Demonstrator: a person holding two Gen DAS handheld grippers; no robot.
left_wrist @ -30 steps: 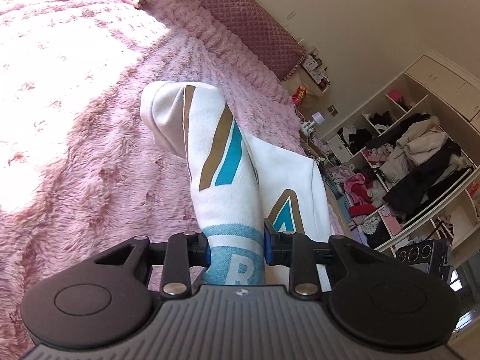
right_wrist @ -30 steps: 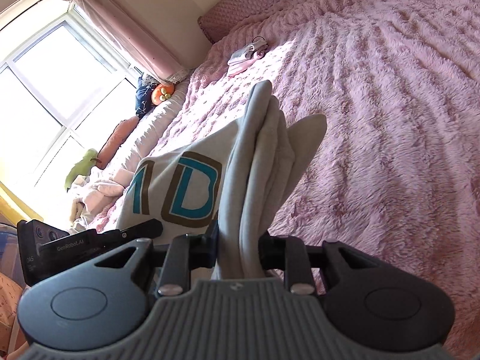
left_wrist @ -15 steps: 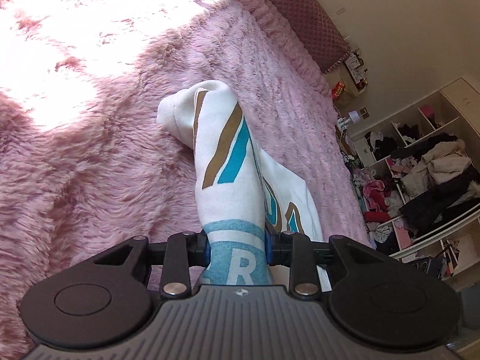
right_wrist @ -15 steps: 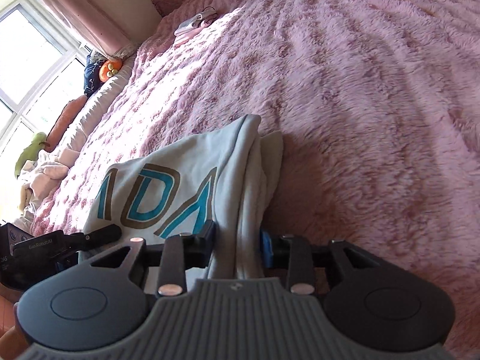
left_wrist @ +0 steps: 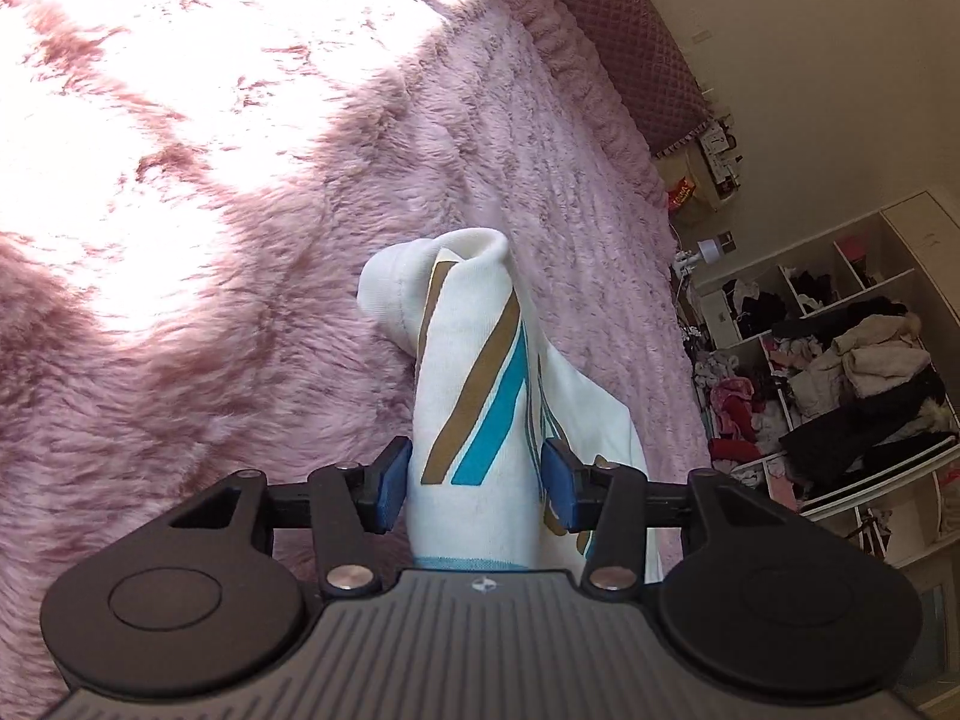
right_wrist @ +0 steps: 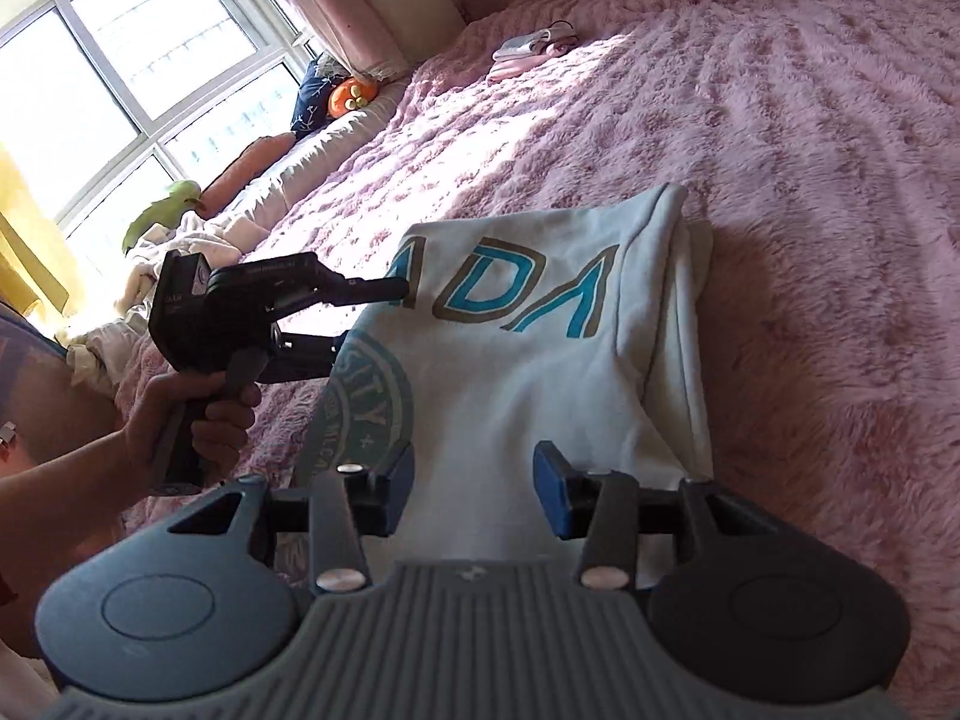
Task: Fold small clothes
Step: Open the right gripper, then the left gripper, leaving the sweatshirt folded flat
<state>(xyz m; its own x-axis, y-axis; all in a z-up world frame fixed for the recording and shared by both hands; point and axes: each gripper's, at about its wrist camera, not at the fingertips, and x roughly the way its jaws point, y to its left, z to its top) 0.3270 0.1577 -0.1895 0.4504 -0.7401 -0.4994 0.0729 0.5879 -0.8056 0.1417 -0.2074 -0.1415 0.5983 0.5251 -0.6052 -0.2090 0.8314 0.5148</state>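
A small white garment (right_wrist: 540,360) with blue and brown letters lies folded on the pink fluffy bed cover (right_wrist: 810,150). My right gripper (right_wrist: 474,495) is open just above its near edge, and the cloth lies flat below the pads. My left gripper (left_wrist: 474,483) has its pads a little apart around a bunched edge of the same garment (left_wrist: 474,396); the cloth fills the gap. In the right wrist view the left gripper (right_wrist: 390,294) reaches the garment's left edge, held by a hand (right_wrist: 180,414).
A small folded pink and white item (right_wrist: 528,51) lies far up the bed. Cushions and soft toys (right_wrist: 348,96) line the window side. Open shelves full of clothes (left_wrist: 840,372) stand beyond the bed's far side. A quilted headboard (left_wrist: 630,42) runs behind.
Both grippers have lowered the garment onto the bed. My right gripper has opened and let it go, so it now lies flat. My left pads have spread apart a little.
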